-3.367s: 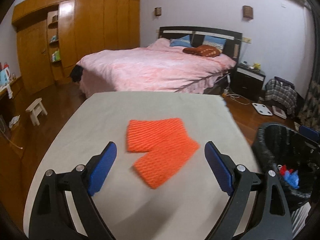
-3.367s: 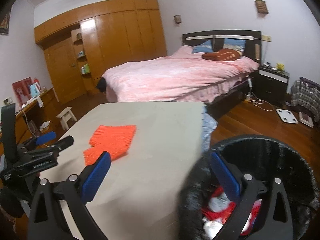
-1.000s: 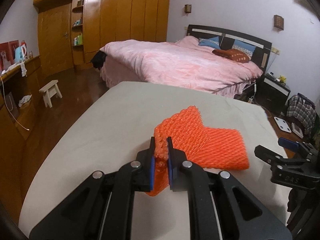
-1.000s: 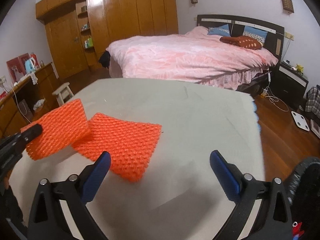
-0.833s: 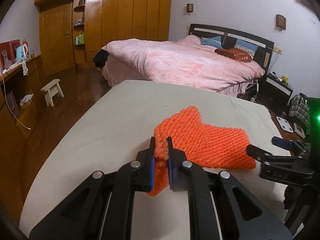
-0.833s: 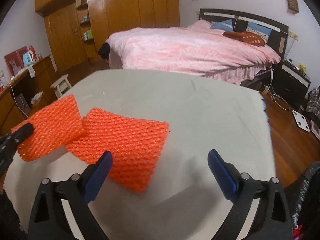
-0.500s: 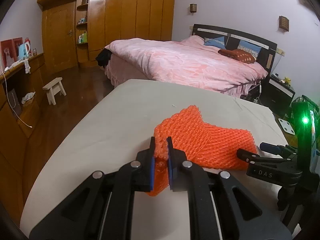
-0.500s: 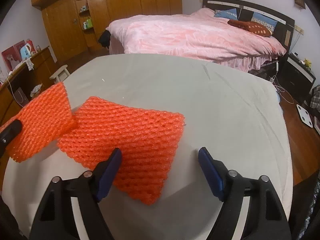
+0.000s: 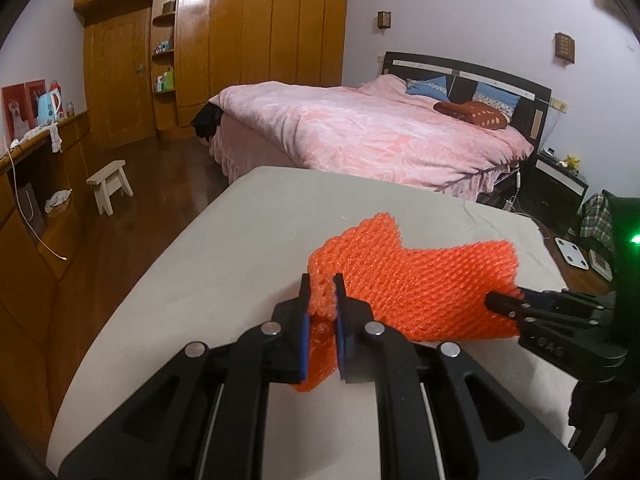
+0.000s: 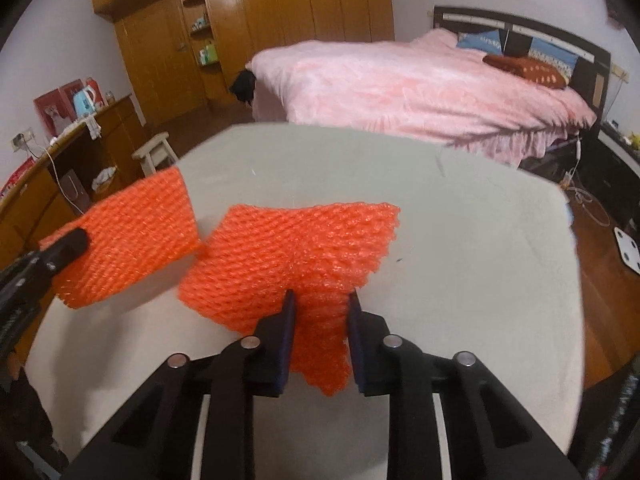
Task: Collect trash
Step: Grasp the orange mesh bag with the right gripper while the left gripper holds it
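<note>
Two orange foam nets over the desk [image 10: 460, 208], light, soft and springy, easy to crush but not to break: one [image 9: 352, 248] clamped at its edge in the left claw [image 9: 321, 300], other [image 10: 296, 248] pinched at its near corner by right claw [image 10: 320, 316], best gripped deep.

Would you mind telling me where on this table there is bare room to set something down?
The table is bare between the right foam net and the bed, along its right edge, and by its left edge in the left wrist view. It is crowded near the front, where the left gripper, its foam net and the right gripper meet.
</note>
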### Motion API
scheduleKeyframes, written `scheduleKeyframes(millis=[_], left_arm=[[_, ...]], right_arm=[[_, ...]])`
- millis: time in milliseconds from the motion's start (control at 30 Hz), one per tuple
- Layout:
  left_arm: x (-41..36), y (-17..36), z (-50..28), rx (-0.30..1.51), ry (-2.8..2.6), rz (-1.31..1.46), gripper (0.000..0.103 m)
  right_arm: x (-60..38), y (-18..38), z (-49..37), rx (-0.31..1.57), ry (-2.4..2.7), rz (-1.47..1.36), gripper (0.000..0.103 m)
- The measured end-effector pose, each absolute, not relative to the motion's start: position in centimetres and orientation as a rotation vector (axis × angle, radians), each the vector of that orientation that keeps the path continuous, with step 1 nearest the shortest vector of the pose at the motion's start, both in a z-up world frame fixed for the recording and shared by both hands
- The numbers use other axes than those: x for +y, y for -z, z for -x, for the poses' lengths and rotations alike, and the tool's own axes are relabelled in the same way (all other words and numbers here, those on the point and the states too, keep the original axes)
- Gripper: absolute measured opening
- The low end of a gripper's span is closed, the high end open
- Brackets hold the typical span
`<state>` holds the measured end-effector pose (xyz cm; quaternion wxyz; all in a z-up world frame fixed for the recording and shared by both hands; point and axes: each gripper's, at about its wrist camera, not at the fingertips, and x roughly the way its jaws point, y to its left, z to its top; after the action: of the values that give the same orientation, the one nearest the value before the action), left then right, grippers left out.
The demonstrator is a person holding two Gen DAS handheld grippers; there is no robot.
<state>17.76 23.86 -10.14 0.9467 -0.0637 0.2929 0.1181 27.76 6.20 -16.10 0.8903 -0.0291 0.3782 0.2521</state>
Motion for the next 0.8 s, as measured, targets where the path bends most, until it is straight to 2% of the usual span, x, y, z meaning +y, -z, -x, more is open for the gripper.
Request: scheduleKeyframes(millis=[433, 800], left_arm=[[19.3, 6.0, -15.6, 0.528, -0.161, 0.100, 0.009], [16.6, 2.7, -14.1, 0.482, -0.113, 0.090, 0.009]], right_arm=[[1.1, 10.7, -24.1, 0.665, -0.434, 0.081, 0.024], [-3.7, 8.0, -21.8, 0.643, -0.398, 0.028, 0.024]])
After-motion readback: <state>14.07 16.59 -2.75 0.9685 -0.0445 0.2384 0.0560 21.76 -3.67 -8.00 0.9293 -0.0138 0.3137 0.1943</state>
